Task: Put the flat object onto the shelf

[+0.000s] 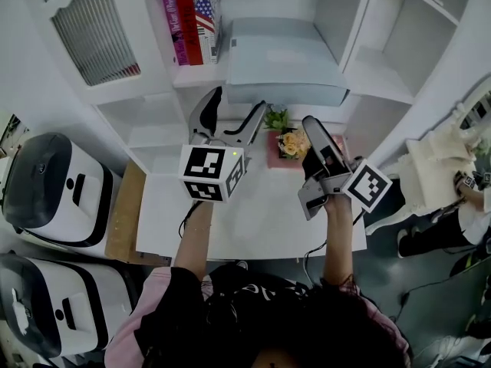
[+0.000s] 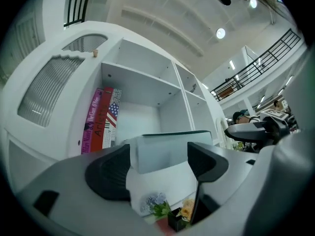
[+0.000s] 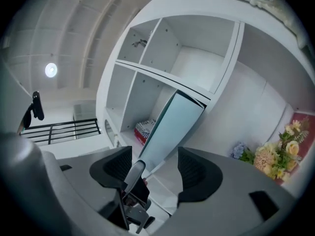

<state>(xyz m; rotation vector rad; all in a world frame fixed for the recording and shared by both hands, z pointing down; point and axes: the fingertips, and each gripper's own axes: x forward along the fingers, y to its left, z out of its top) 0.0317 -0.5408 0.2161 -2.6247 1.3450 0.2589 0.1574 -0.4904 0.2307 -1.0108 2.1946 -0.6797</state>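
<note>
A flat pale blue-grey box [image 1: 284,60] lies in the middle compartment of the white shelf [image 1: 357,37], its front edge toward me. No jaw touches it. My left gripper [image 1: 230,117] hangs open just below and in front of the box, over the white table. In the left gripper view the box [image 2: 170,149] shows beyond the open left gripper [image 2: 157,168]. To the right my right gripper [image 1: 314,140] is open too and holds nothing. In the right gripper view the box [image 3: 170,127] shows as a slanted slab beyond the open right gripper [image 3: 155,168].
Red and flag-print books [image 1: 192,18] stand left of the box in the same compartment. A small flower pot [image 1: 288,144] stands on the white table [image 1: 253,213] between the grippers. White machines [image 1: 46,190] stand on the floor at left. A person [image 1: 460,198] is at right.
</note>
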